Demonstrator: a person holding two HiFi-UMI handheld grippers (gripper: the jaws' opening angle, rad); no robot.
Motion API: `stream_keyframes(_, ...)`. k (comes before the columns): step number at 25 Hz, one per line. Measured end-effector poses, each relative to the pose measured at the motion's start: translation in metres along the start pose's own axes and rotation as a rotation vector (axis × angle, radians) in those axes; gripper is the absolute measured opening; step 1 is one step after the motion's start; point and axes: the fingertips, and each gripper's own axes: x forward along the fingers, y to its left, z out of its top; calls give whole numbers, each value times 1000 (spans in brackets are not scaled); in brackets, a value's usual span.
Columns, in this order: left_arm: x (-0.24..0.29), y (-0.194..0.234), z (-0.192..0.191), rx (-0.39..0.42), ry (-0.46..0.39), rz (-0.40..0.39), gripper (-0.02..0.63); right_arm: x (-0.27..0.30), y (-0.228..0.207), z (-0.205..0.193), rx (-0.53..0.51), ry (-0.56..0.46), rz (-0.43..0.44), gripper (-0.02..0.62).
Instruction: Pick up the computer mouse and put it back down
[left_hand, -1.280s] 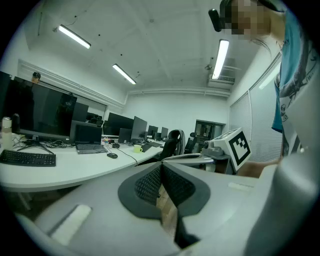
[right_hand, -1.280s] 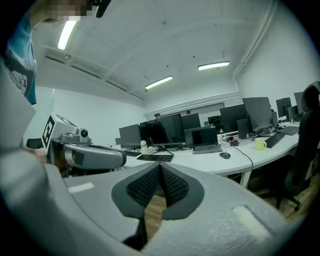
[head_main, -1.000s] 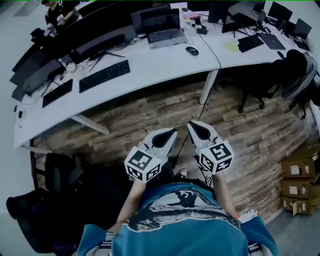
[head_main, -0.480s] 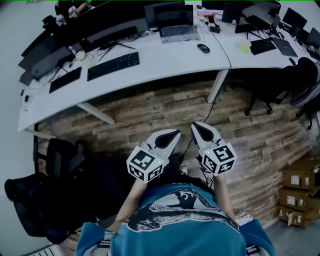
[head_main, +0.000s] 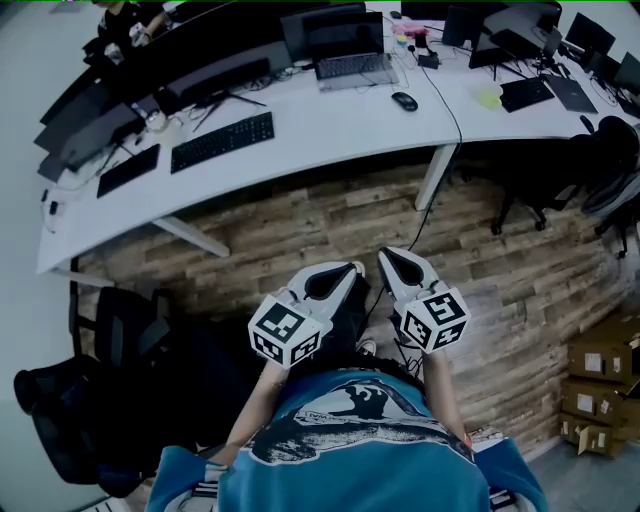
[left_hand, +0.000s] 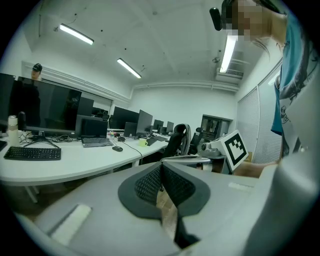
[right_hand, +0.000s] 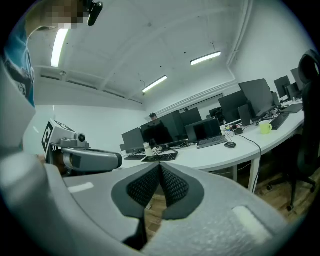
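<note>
Surface (head_main: 330, 130): smooth, matt white. Floor (head_main: 300, 225): rough-grained wood planks. Left tongs (left_hand: 161, 167) and right tongs (right_hand: 160, 167): matt grey plastic with black dimpled pads (left_hand: 147, 182). Boxes (head_main: 598, 365): brown cardboard. Computer mouse (head_main: 404, 101): smooth, black.

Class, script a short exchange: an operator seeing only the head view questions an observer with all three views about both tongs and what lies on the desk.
Operator: Are the left tongs shut?
Observer: Yes; the left gripper view shows their pads pressed together, nothing between.
Operator: And the right tongs?
Observer: Right gripper view: shut, empty.
Operator: What's right of the small black computer mouse on the white curved desk?
Observer: The right gripper view shows a yellow-green mug.
</note>
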Motion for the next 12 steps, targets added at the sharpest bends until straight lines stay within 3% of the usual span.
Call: stream_keyframes(12,95,87,36,3,2,-86,14,69,-96,38,11,28,-84,2)
